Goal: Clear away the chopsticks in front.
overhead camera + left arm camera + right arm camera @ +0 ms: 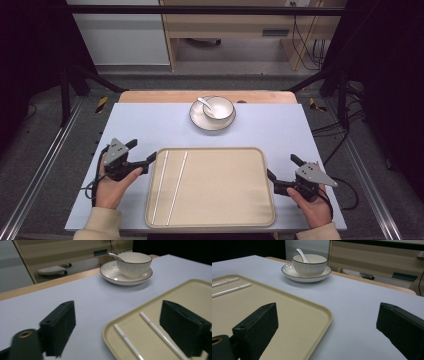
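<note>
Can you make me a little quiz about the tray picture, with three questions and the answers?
1. True or false: the two chopsticks lie on the tray.
2. What sits in the bowl: A a spoon, B a fork, C a knife?
3. What does the bowl stand on?

Key
1. True, side by side near its left edge.
2. A.
3. A white saucer, beyond the tray.
</note>
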Demonstrator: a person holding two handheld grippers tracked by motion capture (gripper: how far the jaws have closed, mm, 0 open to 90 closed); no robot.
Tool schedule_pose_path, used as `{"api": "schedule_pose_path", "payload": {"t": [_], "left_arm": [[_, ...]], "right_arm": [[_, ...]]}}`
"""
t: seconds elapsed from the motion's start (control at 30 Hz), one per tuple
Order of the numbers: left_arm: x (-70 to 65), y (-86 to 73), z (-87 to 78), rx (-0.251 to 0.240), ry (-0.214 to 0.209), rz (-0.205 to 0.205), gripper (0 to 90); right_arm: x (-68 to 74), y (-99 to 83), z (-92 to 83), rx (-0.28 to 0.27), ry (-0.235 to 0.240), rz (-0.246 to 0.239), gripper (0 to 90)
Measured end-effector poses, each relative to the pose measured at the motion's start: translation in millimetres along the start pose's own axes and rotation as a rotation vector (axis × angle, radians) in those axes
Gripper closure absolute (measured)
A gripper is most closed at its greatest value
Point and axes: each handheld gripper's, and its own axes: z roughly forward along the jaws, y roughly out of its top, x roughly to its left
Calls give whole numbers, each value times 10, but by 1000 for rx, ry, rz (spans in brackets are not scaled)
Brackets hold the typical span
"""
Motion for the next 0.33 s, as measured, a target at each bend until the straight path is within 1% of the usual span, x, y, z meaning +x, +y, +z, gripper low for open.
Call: {"api": "schedule_pose_path", "payload": {"t": [0.03,0.07,0.1,0.13,0.2,0.27,0.33], "left_arm": [[30,-15,-33,-15,-3,-3,105],[73,-27,-88,-31,-8,3,102],[90,-30,-124,-42,-18,-4,84],[110,-40,-187,-75,-33,-9,73],[127,-67,-257,-98,-32,-1,65],[126,-89,-290,-112,-43,2,60],[104,-94,-307,-106,-42,18,55]], "right_arm": [[-12,1,0,-3,-9,3,41],[-26,3,1,-8,-13,4,41],[-45,8,-4,-17,-19,15,42],[-57,10,-10,-23,-21,19,42],[-82,15,-30,-36,-26,21,42],[-105,18,-77,-50,-30,22,42],[-123,15,-113,-61,-31,18,43]]}}
